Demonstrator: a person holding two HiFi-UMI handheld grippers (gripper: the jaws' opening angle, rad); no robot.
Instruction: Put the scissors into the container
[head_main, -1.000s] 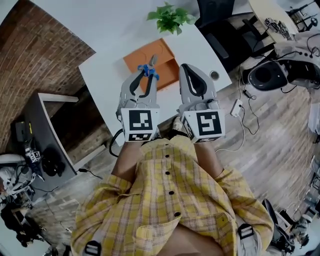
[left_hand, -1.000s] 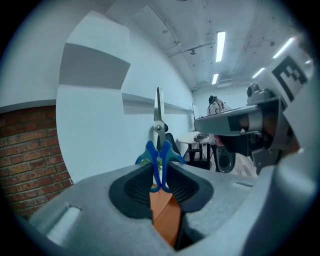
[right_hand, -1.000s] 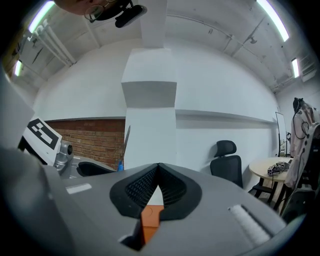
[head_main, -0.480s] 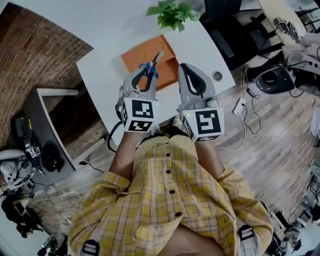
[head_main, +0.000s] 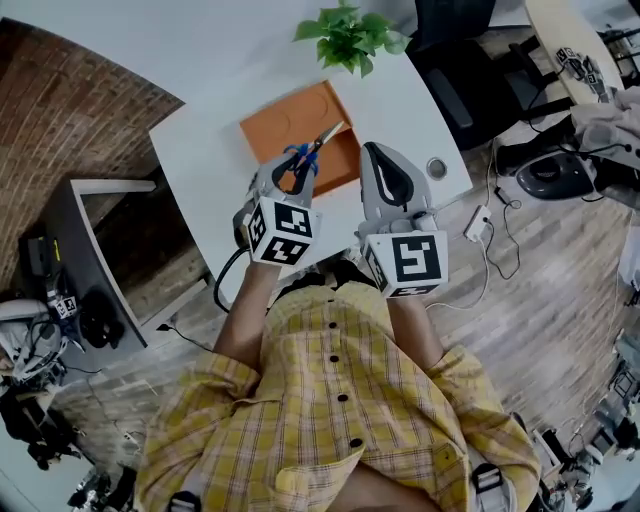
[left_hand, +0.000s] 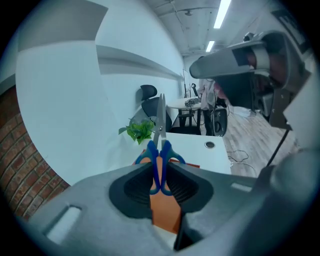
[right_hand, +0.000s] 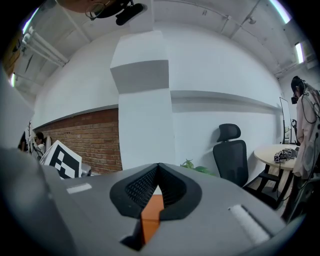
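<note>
scissors (left_hand: 160, 142) | L gripper (left_hand: 160, 169) fingers clamped on them | R gripper (right_hand: 159, 169) fingers together, empty

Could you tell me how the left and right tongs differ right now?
The left tongs clamp the blue-handled steel scissors; the right tongs are shut on nothing. In the head view, the left tongs overlap the flat orange container; the right tongs show beside it. Both are grey.
</note>
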